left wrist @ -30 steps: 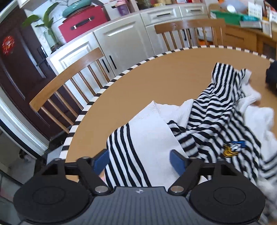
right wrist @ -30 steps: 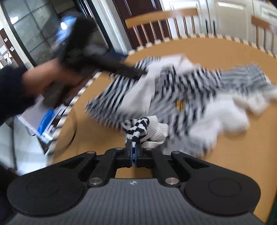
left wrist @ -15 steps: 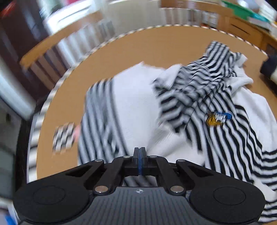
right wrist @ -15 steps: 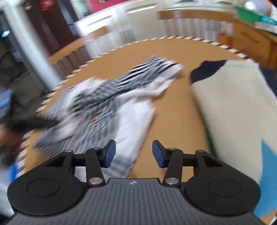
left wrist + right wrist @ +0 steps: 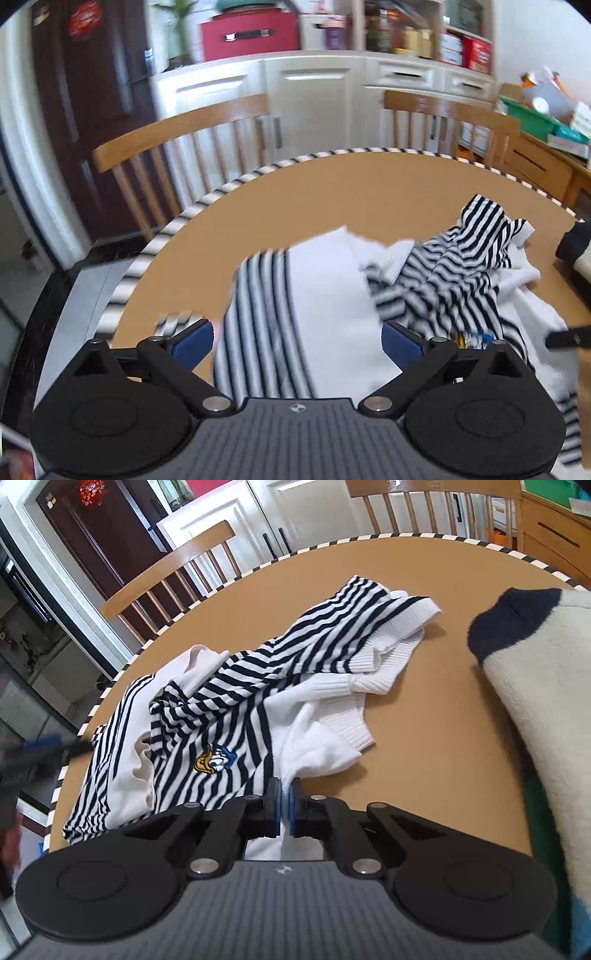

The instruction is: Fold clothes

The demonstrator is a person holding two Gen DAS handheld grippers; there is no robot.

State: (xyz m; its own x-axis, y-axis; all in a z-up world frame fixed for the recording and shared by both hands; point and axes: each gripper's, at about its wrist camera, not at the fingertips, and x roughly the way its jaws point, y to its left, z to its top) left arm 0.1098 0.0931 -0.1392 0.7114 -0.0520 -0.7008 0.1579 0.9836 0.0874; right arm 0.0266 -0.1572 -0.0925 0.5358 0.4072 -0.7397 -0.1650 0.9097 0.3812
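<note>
A black-and-white striped sweater (image 5: 325,295) with a duck badge (image 5: 214,761) lies crumpled on the round tan table (image 5: 424,738). My left gripper (image 5: 297,341) hovers over its near left part. Its jaws are opening wide, the striped and white cloth lies beneath them, and the blue pads (image 5: 194,339) do not press on it. My right gripper (image 5: 283,805) is shut on a white fold of the sweater (image 5: 229,701) at its near right edge. In the right wrist view the left gripper (image 5: 48,746) is a blur at the far left.
A cream garment with a navy cuff (image 5: 535,672) covers the table's right side. Wooden chairs (image 5: 177,136) (image 5: 450,110) stand behind the table's striped rim (image 5: 177,221), with white cabinets (image 5: 306,99) beyond. Bare tabletop (image 5: 295,192) lies behind the sweater.
My left gripper closed half a second ago and now stands wide apart again. My right gripper let go of a striped cuff, swung right, and closed on the sweater's white edge.
</note>
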